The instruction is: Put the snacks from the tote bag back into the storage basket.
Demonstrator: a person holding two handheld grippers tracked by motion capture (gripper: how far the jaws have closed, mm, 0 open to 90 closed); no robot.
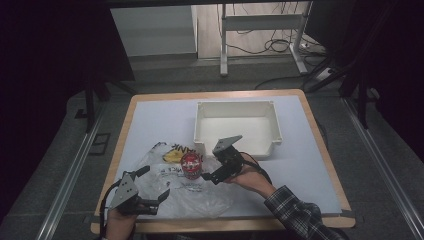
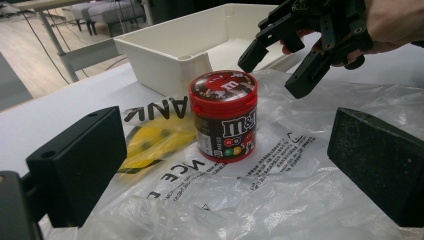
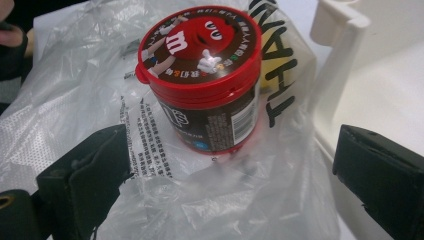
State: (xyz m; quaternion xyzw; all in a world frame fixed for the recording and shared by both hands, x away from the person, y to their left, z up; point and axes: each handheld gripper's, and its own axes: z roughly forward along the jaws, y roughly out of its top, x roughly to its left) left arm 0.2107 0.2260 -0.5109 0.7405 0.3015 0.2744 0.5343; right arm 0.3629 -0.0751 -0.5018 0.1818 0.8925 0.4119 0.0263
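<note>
We've got the right gripper [image 1: 209, 176] spread wide, jaws apart and gripping nothing, hovering just beside the red-lidded candy tub [image 1: 191, 165]. The tub stands upright on the clear plastic bag [image 1: 190, 195], which lies flat toward the near edge of the table [image 1: 300, 165], left of its middle. Our left gripper [image 1: 156, 182] sits by the near left corner, jaws likewise released, over the bag's edge. Just behind the tub, nearly touching it, stands the white bin [image 1: 239, 148], mid-table.
</note>
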